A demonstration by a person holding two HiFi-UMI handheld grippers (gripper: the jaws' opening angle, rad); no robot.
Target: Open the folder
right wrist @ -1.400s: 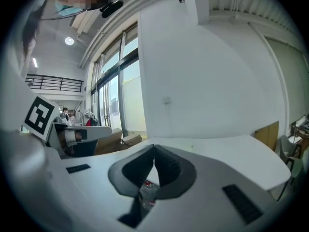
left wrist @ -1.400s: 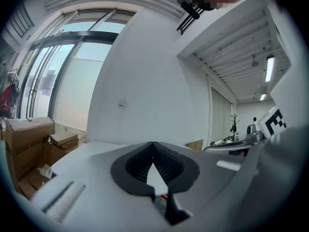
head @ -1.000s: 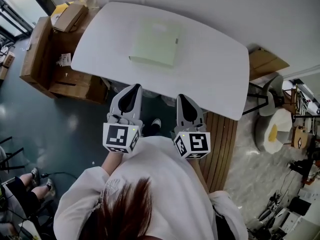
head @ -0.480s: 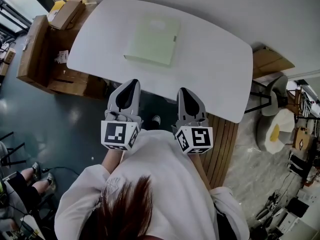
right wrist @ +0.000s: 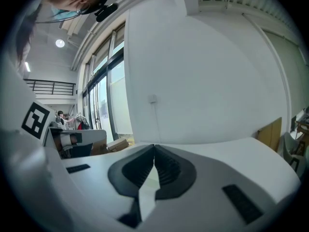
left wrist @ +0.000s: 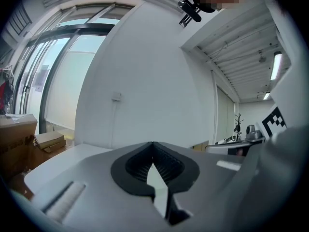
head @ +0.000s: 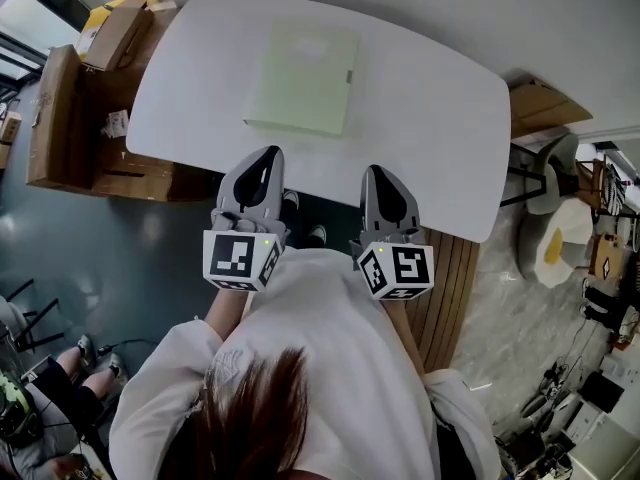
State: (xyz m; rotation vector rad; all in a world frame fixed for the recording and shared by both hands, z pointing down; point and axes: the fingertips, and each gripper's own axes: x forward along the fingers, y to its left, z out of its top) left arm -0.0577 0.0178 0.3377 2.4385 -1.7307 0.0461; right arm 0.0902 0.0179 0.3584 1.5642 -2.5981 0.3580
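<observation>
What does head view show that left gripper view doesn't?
Head view only: the pale green folder, lying closed and flat on the white table, and the dark floor beneath.

Left gripper view only: tall windows, a ceiling light, and the left gripper seen along its jaws, shut with nothing between them.

Both: the table, the left gripper, the right gripper (only its marker cube shows in the left gripper view), and cardboard boxes left of the table.

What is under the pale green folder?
Only the white table shows around the closed folder, which lies flat on it. Anything beneath or inside the folder is covered.
</observation>
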